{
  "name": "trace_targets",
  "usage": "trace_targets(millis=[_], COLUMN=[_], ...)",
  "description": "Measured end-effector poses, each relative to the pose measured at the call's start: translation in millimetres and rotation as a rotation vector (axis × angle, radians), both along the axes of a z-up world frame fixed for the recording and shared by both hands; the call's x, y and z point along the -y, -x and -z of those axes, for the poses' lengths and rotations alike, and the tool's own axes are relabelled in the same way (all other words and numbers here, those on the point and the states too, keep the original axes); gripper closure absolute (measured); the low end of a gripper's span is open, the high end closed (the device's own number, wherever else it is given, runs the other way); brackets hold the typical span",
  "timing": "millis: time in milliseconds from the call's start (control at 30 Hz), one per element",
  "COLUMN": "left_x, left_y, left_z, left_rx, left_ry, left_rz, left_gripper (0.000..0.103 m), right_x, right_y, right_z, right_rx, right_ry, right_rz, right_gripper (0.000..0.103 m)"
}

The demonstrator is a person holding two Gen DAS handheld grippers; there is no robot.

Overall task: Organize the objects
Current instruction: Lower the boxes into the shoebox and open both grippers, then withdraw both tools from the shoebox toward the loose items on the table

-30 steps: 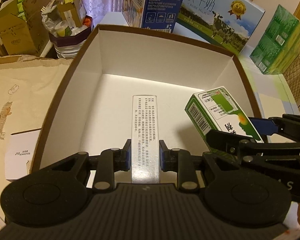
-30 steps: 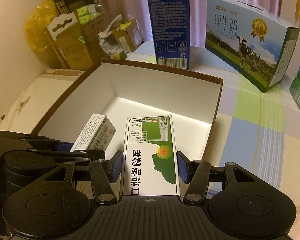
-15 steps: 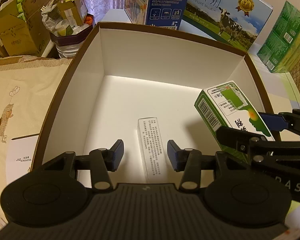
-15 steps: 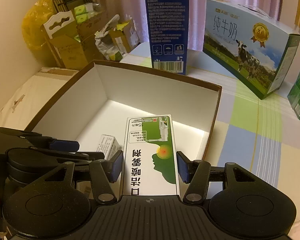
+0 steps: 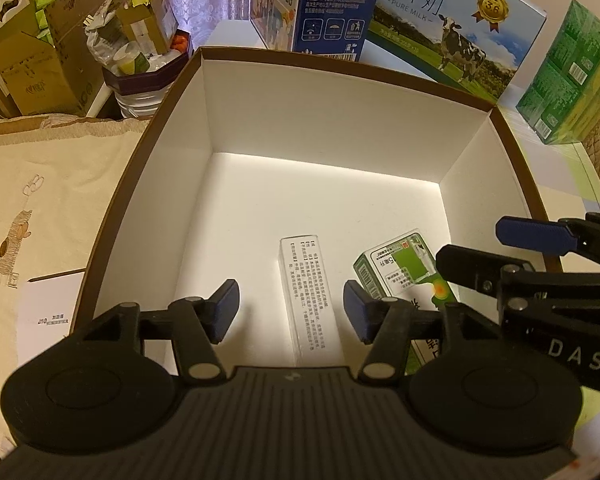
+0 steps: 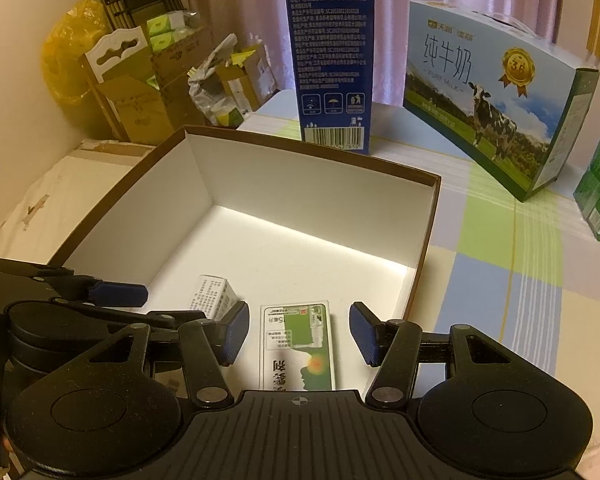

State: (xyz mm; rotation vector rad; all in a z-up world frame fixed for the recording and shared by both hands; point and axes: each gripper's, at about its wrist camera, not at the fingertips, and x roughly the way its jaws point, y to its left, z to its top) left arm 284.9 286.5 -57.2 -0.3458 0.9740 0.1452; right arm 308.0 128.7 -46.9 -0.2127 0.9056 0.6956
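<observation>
Both claws are spread wide with nothing in them. The left gripper (image 5: 290,308) has its blue-padded fingers (image 5: 225,308) parted on either side of the slim white carton with black printed text (image 5: 306,300), not touching it, and that carton lies flat on the floor of the big open cardboard box with white inside walls and a brown rim (image 5: 284,108). The right gripper (image 6: 300,332) is the same deal: jaws apart, hanging over the green and white carton with the red dot on its face (image 6: 298,350), which also lies flat on the box floor.

The two cartons sit side by side at the near end of the box, close but apart as far as I can tell. From the left camera, the green one (image 5: 400,268) is angled a bit and lies nearer the box's right wall, with the right gripper (image 5: 540,248) reaching in over that wall.

Everything else relative to the box: behind its far wall stands a tall dark blue carton with a barcode (image 6: 330,56), and next to that a wide milk case with a cow picture (image 6: 496,96). Off its far right corner there's a stack of green packs (image 5: 568,76). To its left is a cream cloth with a little embroidered figure (image 5: 40,208), and beyond that a pile of brown cardboard boxes (image 5: 40,60).
</observation>
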Motion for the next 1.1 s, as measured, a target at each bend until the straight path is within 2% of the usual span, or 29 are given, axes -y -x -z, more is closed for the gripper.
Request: trace_targets(millis=[600,800,1100], left_x=[2,5,15], left_y=[12,26,64], left_z=[-10,-22,-55], left_rx=[0.017,0.048,0.137], left_ry=[-0.013,-0.005,-0.022], left_rz=[-0.023,-0.027,-0.04], left_gripper=[0.045,0.04,0.022], right_x=[7,19,51], right_y=[6,16,40], right_z=[-2,-11,-34], right_rx=[-0.006,-0.019,-0.036], right_ry=[-0.037,-0.099,-0.205], right_rz=[-0.013,-0.015,0.012], right_gripper=[0.05,0.05,0.048])
